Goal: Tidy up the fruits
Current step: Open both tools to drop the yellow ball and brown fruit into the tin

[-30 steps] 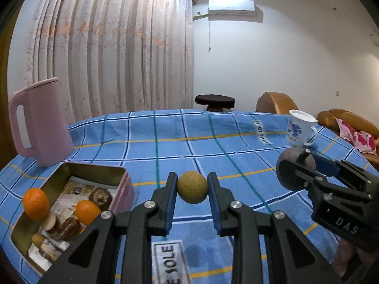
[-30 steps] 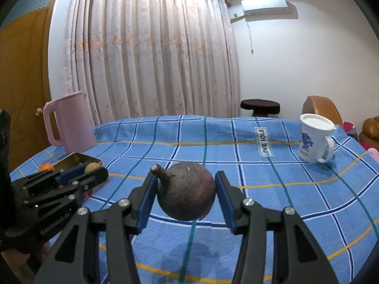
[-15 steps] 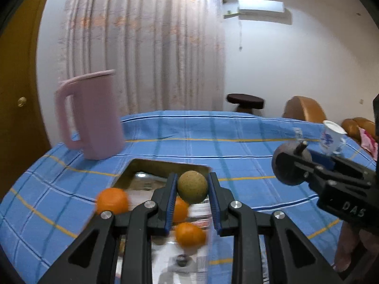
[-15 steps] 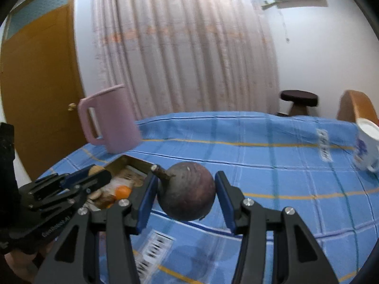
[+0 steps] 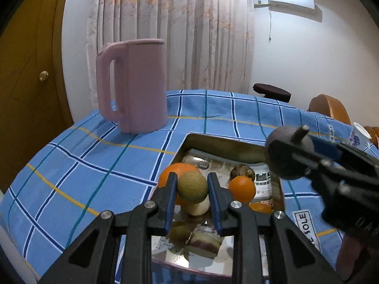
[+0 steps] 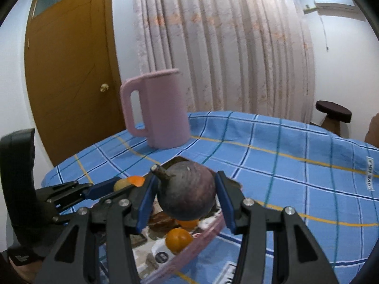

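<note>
My left gripper (image 5: 192,188) is shut on a small tan round fruit (image 5: 192,187) and holds it above the near left part of a metal tin (image 5: 227,140). The tin holds oranges (image 5: 241,188), a brown nut-like fruit (image 5: 242,171) and wrapped snacks. My right gripper (image 6: 187,195) is shut on a dark purple mangosteen (image 6: 187,196) with a stem, held over the tin's rim (image 6: 201,239). In the left wrist view the mangosteen (image 5: 287,153) hangs above the tin's far right corner. The left gripper (image 6: 104,188) also shows at the left of the right wrist view.
A tall pink jug (image 5: 132,85) stands behind the tin on the blue checked tablecloth (image 5: 83,163). A white mug (image 5: 358,137) stands at the far right. The table's left edge is close to the tin. A brown door, curtains and a stool (image 6: 332,112) lie beyond.
Both grippers have swung left with their fruits, from above the bare cloth to above the tin. The jug now looks larger and closer. Both grips are unchanged.
</note>
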The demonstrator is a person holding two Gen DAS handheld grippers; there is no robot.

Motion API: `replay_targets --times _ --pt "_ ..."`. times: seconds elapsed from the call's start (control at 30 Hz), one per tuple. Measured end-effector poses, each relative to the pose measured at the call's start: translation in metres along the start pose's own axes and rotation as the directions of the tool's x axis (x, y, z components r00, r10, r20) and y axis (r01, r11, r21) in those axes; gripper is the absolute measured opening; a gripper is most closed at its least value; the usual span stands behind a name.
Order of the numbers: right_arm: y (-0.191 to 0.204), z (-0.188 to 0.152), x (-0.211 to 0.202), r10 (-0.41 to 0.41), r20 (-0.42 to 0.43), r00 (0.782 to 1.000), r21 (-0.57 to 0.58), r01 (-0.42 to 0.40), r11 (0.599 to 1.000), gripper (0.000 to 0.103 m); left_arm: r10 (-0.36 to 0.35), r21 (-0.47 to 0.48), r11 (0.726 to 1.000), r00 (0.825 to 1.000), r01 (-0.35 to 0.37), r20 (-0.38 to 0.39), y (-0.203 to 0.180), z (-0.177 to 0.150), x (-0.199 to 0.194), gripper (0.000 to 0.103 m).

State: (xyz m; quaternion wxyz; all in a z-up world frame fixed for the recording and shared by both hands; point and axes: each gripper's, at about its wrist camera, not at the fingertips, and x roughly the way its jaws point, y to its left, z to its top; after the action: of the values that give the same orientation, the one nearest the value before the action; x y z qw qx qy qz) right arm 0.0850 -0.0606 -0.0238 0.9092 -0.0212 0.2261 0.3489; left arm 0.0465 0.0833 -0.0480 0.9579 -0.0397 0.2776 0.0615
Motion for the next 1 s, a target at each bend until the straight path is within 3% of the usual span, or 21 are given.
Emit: replay_targets --times 0.33,0.63,0.67,0.8,0.9,0.93,1.0 --pt "-0.001 -0.013 0.018 0.015 -0.057 0.998 0.020 -0.014 1.000 0.053 0.020 0.057 0.998 1.000 -0.020 0.009 -0.008 -0.006 0.001 0.028" --pt "0.005 -0.021 0.020 0.090 -0.103 0.991 0.008 -0.090 0.996 0.053 0.032 0.126 0.991 0.999 -0.034 0.020 -0.020 -0.014 -0.003 0.028" --pt "0.006 -0.021 0.018 0.092 -0.102 0.991 0.001 -0.092 0.996 0.054 0.029 0.127 0.991 0.999 -0.031 0.018 -0.020 -0.014 -0.004 0.032" --pt "0.014 -0.019 0.009 0.091 -0.078 0.993 -0.038 -0.094 0.995 0.073 -0.004 0.109 0.994 1.000 0.004 0.001 -0.020 -0.012 -0.007 0.038" --pt "0.017 -0.015 -0.005 0.072 -0.044 0.996 -0.064 -0.075 0.995 0.077 -0.025 0.108 0.994 1.000 0.023 0.018 -0.021 -0.010 -0.015 0.054" --pt "0.016 -0.014 -0.011 0.061 -0.034 0.998 -0.069 -0.063 0.996 0.079 -0.020 0.108 0.994 0.999 0.017 0.028 -0.021 -0.008 -0.019 0.065" --pt "0.012 -0.012 -0.020 0.044 -0.016 0.999 -0.066 -0.045 0.997 0.083 -0.025 0.099 0.995 0.999 0.020 0.044 -0.018 -0.007 -0.025 0.069"
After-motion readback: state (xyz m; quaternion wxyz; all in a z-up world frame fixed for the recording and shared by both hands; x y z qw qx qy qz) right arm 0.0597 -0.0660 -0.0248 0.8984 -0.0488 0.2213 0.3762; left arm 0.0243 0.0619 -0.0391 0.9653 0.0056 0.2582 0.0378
